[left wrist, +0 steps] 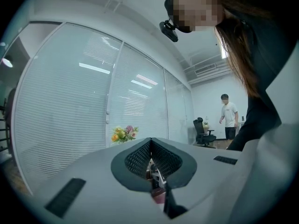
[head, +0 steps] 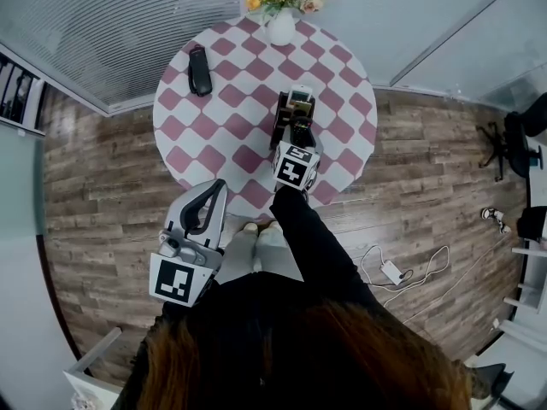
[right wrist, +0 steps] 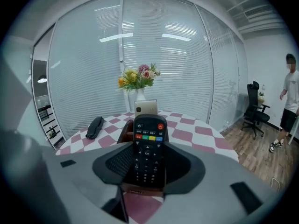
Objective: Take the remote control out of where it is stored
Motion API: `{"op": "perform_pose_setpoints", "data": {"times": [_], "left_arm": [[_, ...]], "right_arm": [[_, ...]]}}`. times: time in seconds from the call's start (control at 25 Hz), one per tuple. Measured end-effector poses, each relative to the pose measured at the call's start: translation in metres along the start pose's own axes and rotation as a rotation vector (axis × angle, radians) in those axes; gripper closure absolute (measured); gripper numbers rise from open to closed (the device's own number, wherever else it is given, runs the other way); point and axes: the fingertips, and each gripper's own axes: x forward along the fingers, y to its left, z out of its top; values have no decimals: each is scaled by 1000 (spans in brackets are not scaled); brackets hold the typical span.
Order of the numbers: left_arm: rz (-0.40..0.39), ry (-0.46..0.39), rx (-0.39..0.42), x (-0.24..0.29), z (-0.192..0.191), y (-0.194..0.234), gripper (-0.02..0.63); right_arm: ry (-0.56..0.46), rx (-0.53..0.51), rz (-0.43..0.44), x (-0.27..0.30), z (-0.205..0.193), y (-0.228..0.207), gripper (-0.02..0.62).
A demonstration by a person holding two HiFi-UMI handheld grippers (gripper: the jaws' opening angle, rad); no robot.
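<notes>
Our right tool (right wrist: 148, 164) clamps the remote control (right wrist: 148, 139); if we pull askew, its wooden holder (right wrist: 142, 190) could topple. Left tool (left wrist: 151, 148) closed, empty.

On the remote control (right wrist: 148, 146) standing between the right gripper's (right wrist: 148, 161) jaws, the centre key reads "OK", and the red key at its top right corner bears a white power sign. The print on its other keys is too small to read. The marker cube (head: 295, 166) on that gripper and the one at the back of the left gripper (head: 215, 191) show black-and-white square marker patterns.
</notes>
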Motion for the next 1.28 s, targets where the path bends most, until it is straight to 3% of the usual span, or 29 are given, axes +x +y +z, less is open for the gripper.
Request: {"op": "perform_pose_setpoints", "data": {"times": [0.36,0.76,1.28], "left_arm": [[-19,-24,-2,3,2,1,597],[-72,-57,9,12,11,-10,597],[-105,-76,-24,20,14,-17,597]], "right_arm": [[-112,-52,83,-31,43,7,390],[-285,-157,169,-103,93,14,390],[-266,-180,206,-164,70,-12,390]]}}
